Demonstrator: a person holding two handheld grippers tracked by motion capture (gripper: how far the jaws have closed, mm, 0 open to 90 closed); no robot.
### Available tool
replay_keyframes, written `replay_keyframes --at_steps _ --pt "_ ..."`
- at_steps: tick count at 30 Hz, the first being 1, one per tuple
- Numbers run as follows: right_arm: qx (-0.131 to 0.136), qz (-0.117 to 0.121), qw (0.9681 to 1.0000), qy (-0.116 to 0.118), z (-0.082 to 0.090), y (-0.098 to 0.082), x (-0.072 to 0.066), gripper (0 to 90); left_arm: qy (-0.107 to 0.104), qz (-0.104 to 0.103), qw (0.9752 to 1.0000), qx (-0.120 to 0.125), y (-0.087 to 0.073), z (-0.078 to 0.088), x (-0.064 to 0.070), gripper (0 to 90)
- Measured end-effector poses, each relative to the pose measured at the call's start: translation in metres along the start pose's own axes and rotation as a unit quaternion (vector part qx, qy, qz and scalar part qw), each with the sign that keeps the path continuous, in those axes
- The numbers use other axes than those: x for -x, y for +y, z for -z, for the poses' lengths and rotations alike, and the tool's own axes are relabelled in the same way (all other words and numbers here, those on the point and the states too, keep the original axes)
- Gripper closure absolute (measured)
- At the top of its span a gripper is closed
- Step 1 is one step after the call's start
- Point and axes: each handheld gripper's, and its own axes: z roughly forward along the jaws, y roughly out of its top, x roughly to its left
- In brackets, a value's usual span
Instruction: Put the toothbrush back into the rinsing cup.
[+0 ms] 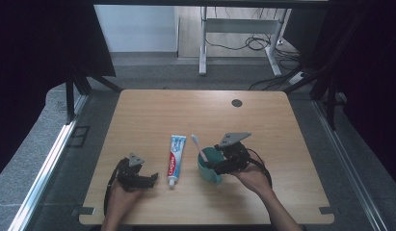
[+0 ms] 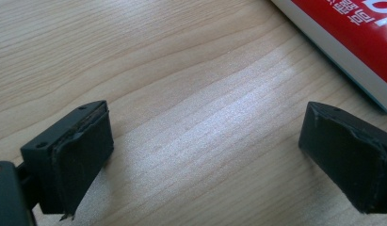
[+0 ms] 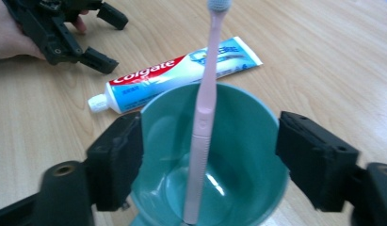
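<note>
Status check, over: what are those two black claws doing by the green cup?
Left gripper open, empty. Right gripper open astride teal plastic cup. Pink toothbrush stands inside. Nothing blocking.

A teal cup [image 3: 238,141] stands on the wooden bench [image 3: 323,56] between the two black jaws of the right tool [image 3: 210,155], which flank its rim on either side. A pink toothbrush [image 3: 205,117] leans inside the cup, head up past the far rim. Beyond it lies a Colgate toothpaste tube [image 3: 174,75], cap toward the left. At upper left a hand [image 3: 10,35] holds the left tool [image 3: 94,40], its jaws apart.
</note>
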Motion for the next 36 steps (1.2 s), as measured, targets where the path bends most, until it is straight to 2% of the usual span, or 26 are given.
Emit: replay_keyframes --at_steps 6,20,36 --pt "0.001 -0.003 0.9999 -0.016 0.008 -0.004 0.004 14.8 0.000 -0.001 1.0000 0.000 0.000 0.000 0.000 3.3" --pt "0.008 -0.014 0.9988 -0.045 0.035 -0.022 0.015 11.8 -0.001 0.000 1.0000 0.000 0.000 0.000 0.000 3.3" --pt "-0.003 -0.025 0.9970 -0.072 0.049 -0.049 0.024 1.1 0.000 -0.003 1.0000 -0.003 0.000 0.000 0.000 3.3"
